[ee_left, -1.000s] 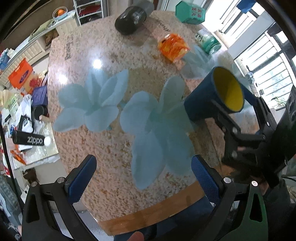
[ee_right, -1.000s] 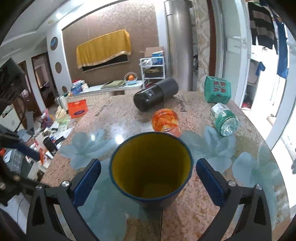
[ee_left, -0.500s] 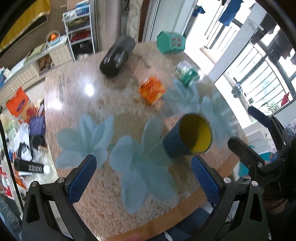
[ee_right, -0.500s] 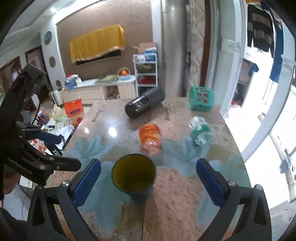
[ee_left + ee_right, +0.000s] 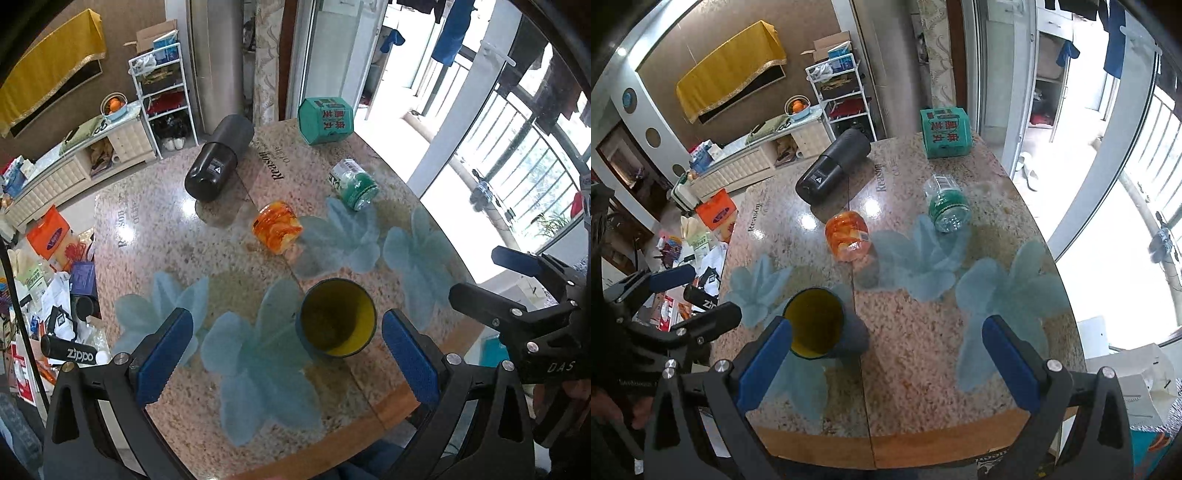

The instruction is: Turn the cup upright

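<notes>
Left wrist view: the blue cup with its yellow inside stands upright on the counter, mouth facing up, its long axis vertical. It sits near the counter's front edge, on one of the pale blue flower prints, free of both claws. The left claw hangs above it with its blue pads spread wide, gripping nothing. The right claw is off to the side past the counter edge, also parted and empty.

From the right wrist view the cup shows just beside the right claw's near pad, mouth up.

Behind the cup an orange jar lies on its side. Further back lie a green bottle, also tipped over, and a black flask resting lengthwise. A green box stands at the far edge.
</notes>
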